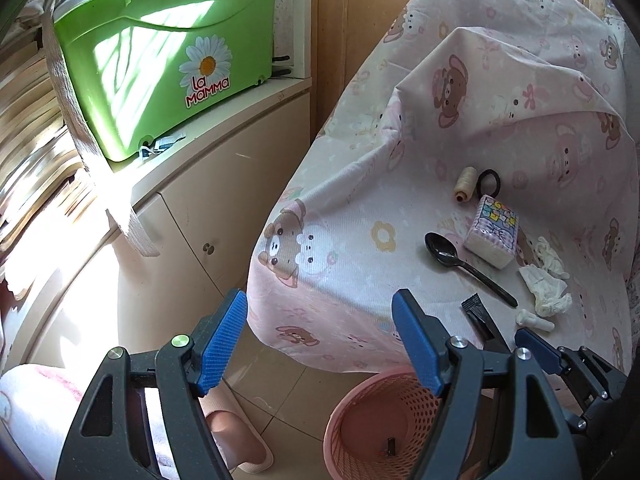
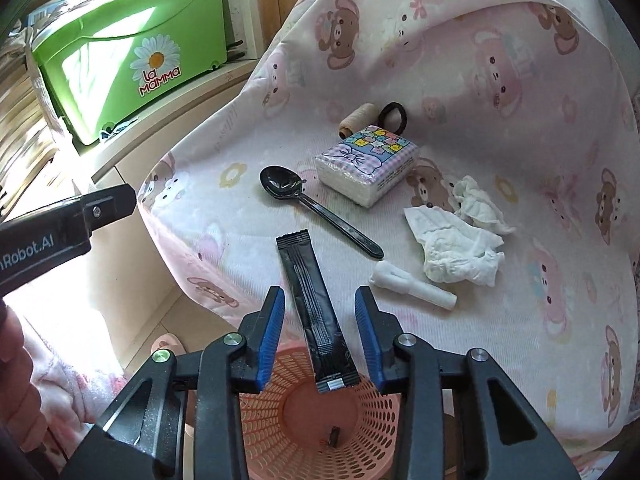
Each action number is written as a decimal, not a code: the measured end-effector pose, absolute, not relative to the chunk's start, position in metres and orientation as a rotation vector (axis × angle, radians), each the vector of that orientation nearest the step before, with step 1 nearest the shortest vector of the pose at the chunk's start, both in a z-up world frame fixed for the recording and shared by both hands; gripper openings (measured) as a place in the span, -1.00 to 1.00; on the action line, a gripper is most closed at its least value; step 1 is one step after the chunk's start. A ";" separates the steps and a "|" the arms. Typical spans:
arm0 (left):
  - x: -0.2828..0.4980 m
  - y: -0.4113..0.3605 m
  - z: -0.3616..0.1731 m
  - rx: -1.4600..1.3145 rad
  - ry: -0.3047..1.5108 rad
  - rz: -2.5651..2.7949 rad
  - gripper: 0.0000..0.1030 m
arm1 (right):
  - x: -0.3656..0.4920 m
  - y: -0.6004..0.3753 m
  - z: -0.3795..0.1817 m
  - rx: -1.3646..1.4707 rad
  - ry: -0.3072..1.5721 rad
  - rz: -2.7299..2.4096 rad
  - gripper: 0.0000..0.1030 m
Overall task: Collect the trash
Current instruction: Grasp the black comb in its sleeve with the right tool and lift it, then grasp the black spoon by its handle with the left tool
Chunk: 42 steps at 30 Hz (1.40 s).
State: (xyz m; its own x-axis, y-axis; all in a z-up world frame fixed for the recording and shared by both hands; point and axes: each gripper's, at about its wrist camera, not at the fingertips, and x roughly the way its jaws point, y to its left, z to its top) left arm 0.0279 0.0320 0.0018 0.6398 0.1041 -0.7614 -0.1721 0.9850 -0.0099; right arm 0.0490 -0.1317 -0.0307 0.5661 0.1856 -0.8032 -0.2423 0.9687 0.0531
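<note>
Right gripper [image 2: 320,334] jaws apart around black sachet [image 2: 316,312], pads not touching | sachet overhangs cloth edge above pink basket [image 2: 384,412] | left gripper [image 1: 320,342] open, empty

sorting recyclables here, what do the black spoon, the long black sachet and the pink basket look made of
Black glossy spoon: likely hard plastic, with sharp highlights in its bowl. Long black sachet: seemingly matte film or foil laminate, flat with crimped ends. Pink perforated basket: probably moulded plastic, with regular oval holes in its wall.
</note>
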 end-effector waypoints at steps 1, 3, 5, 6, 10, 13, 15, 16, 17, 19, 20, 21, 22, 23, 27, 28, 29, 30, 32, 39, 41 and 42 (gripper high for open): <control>0.028 0.029 0.001 -0.076 0.864 0.148 0.42 | 0.050 -0.131 -0.032 -0.068 0.938 0.248 -0.33; 0.028 0.027 0.001 -0.072 0.863 0.141 0.42 | 0.051 -0.129 -0.033 -0.083 0.932 0.239 -0.36; 0.029 0.027 0.002 -0.075 0.863 0.140 0.42 | 0.051 -0.126 -0.034 -0.116 0.923 0.229 -0.41; 0.029 0.028 0.002 -0.080 0.863 0.141 0.42 | 0.051 -0.125 -0.035 -0.126 0.918 0.227 -0.45; 0.029 0.030 0.001 -0.096 0.870 0.143 0.42 | 0.051 -0.125 -0.035 -0.130 0.912 0.223 -0.62; 0.030 0.030 0.000 -0.098 0.874 0.143 0.42 | 0.052 -0.128 -0.034 -0.118 0.912 0.220 -0.74; 0.030 0.029 0.000 -0.094 0.874 0.144 0.42 | 0.051 -0.130 -0.034 -0.107 0.914 0.218 -0.77; 0.030 0.029 0.000 -0.093 0.873 0.143 0.42 | 0.051 -0.131 -0.033 -0.098 0.916 0.223 -0.78; 0.030 0.028 0.000 -0.092 0.873 0.142 0.42 | 0.050 -0.133 -0.032 -0.087 0.915 0.231 -0.78; 0.029 0.028 0.000 -0.090 0.871 0.142 0.42 | 0.048 -0.135 -0.027 -0.070 0.901 0.242 -0.79; 0.029 0.028 0.000 -0.091 0.872 0.142 0.42 | 0.046 -0.136 -0.024 -0.064 0.894 0.245 -0.79; 0.029 0.029 0.000 -0.092 0.872 0.142 0.42 | 0.044 -0.138 -0.021 -0.058 0.887 0.249 -0.79; 0.029 0.028 0.000 -0.092 0.872 0.141 0.42 | 0.042 -0.140 -0.018 -0.051 0.879 0.251 -0.79; 0.029 0.029 0.000 -0.092 0.872 0.141 0.42 | 0.041 -0.142 -0.015 -0.043 0.870 0.249 -0.79; 0.033 0.024 -0.004 -0.067 0.882 0.126 0.42 | 0.037 -0.158 -0.001 -0.004 0.839 0.230 -0.79; 0.035 0.022 -0.006 -0.058 0.892 0.109 0.42 | 0.037 -0.164 0.002 0.006 0.831 0.221 -0.79; 0.036 0.019 -0.008 -0.055 0.902 0.091 0.42 | 0.036 -0.169 0.005 0.015 0.822 0.210 -0.79; 0.038 0.016 -0.010 -0.056 0.909 0.073 0.42 | 0.036 -0.175 0.009 0.022 0.814 0.197 -0.79; 0.041 0.009 -0.014 -0.049 0.915 0.050 0.39 | 0.038 -0.188 0.014 0.037 0.800 0.171 -0.79; 0.082 -0.008 -0.022 -0.063 1.007 -0.064 -0.05 | 0.045 -0.232 0.023 0.108 0.790 0.087 -0.79; 0.099 -0.010 -0.024 -0.107 1.042 -0.108 -0.19 | 0.046 -0.242 0.026 0.123 0.784 0.071 -0.79; 0.106 -0.010 -0.025 -0.124 1.054 -0.117 -0.28 | 0.047 -0.246 0.026 0.130 0.783 0.065 -0.79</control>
State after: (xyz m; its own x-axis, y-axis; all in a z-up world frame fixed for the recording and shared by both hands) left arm 0.1063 -0.0098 -0.0250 0.4894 -0.1554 -0.8581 0.0365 0.9868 -0.1579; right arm 0.0468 -0.2458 0.0260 0.7074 0.1070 -0.6987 -0.0105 0.9900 0.1409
